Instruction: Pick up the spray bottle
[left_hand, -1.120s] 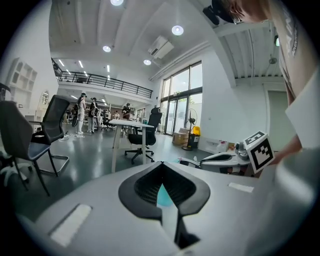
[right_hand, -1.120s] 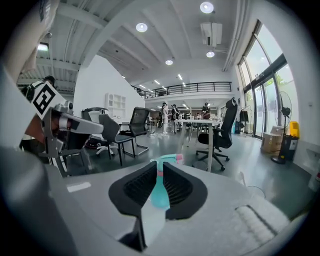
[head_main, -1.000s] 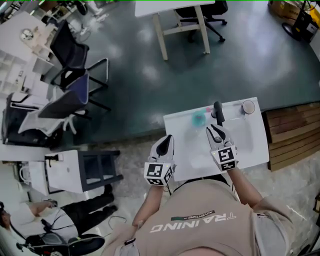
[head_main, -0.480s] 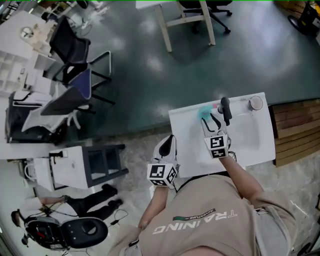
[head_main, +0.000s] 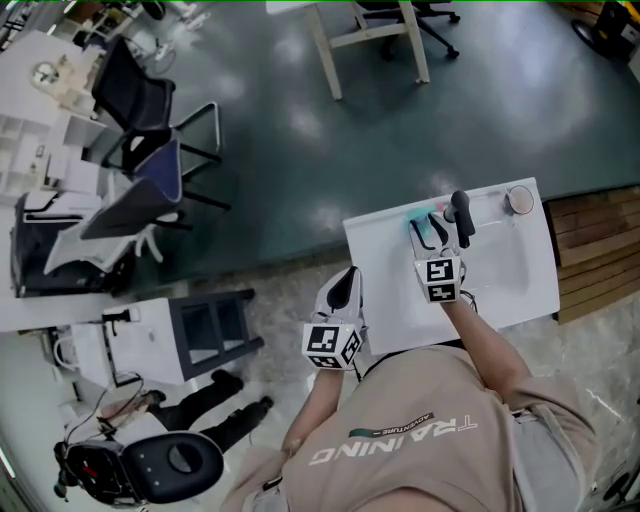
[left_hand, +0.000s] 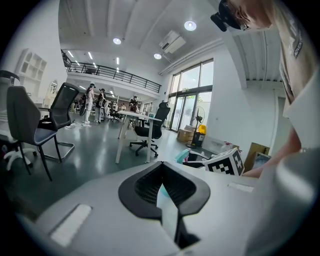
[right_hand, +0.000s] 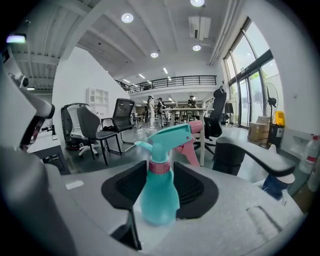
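White table (head_main: 510, 290) in an open office: a teal spray bottle (right_hand: 159, 192) stands near its far edge, between the right gripper's (head_main: 430, 238) open jaws, seemingly ungripped. Closing and lifting look left to do. The left gripper (left_hand: 164, 182), parted and empty, hangs off the table's near edge.

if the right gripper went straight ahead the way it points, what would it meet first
The teal plastic spray bottle with the pink collar. It stands upright on the white table, already between the open jaws of the right gripper, so contact looks close, though depth is hard to judge.
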